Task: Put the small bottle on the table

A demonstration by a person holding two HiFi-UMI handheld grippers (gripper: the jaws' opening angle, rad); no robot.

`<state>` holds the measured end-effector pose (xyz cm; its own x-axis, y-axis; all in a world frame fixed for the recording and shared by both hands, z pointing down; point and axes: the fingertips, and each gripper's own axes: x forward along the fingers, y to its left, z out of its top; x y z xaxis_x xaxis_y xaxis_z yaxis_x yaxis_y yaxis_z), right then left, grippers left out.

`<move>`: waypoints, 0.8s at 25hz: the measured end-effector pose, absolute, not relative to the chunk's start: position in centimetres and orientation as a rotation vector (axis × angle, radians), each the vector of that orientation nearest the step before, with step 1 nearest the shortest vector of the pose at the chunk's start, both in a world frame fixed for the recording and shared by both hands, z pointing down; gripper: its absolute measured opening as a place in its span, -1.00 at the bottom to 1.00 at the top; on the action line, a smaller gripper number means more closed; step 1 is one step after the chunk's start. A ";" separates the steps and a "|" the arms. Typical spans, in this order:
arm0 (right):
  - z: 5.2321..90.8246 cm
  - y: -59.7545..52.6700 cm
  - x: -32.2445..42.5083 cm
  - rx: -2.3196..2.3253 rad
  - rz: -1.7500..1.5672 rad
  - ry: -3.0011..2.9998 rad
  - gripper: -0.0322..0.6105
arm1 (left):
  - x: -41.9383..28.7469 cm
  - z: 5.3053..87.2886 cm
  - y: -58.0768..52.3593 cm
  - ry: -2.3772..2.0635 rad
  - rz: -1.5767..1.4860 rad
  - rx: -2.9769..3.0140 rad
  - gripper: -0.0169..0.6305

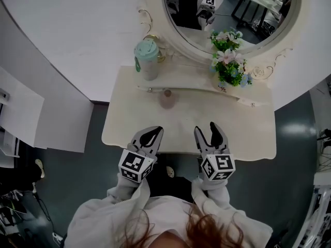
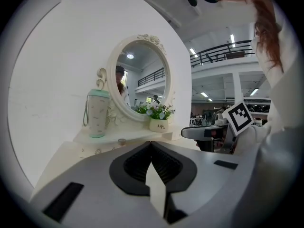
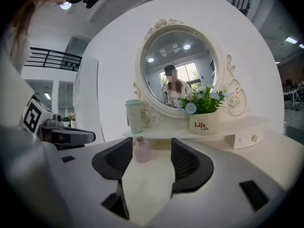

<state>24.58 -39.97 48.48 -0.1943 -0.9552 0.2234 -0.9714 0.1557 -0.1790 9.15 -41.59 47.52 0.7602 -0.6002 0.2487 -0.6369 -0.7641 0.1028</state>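
Left hand-held gripper (image 1: 151, 136) is pressed together with nothing in it, and the small bottle (image 1: 166, 98) stands on the surface (image 1: 243, 130) at its 1 o'clock, touched by neither. Right hand-held gripper (image 1: 208, 134) is spread and empty, so I'd say this one's basically done.
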 end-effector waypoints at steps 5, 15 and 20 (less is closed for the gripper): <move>47.2 -38.1 25.8 1.980 0.418 -2.287 -0.51 | 10.3 46.6 -41.0 -0.959 0.284 2.808 -0.90; 45.1 -35.6 26.5 1.965 0.278 -2.203 -0.78 | 11.8 45.6 -39.9 -0.909 0.255 2.846 -0.90; 45.2 -35.2 26.6 1.971 0.263 -2.189 -0.79 | 11.9 45.7 -39.6 -0.905 0.255 2.848 -0.90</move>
